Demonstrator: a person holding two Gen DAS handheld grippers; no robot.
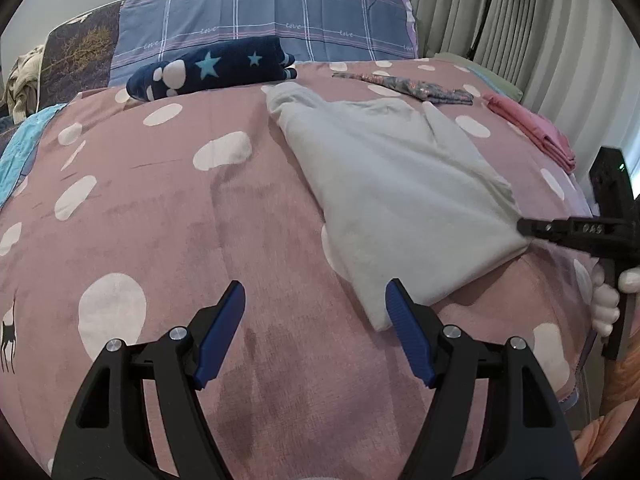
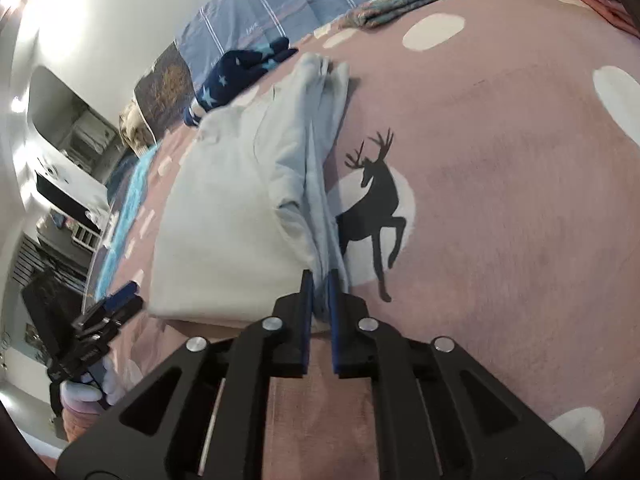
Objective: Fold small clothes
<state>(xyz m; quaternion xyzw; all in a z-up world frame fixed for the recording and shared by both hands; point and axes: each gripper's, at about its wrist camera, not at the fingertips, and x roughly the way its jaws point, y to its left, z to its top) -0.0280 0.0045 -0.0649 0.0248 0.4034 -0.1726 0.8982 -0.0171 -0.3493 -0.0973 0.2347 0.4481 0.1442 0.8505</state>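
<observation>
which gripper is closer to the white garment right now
Right. The right gripper is shut on the edge of the white garment. The left gripper is open above the bedspread, beside the garment's near corner, not gripping it.

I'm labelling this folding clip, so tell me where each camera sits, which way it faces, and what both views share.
Left wrist: sits on the left hand-held gripper, open above the pink bedspread, facing the plaid pillow; the right hand-held gripper enters at right.
Right wrist: sits on the right hand-held gripper, shut on the white garment's edge, facing along the bed; the left hand-held gripper shows lower left.
Shared: white garment, bedspread, navy star cloth, pillow.
</observation>
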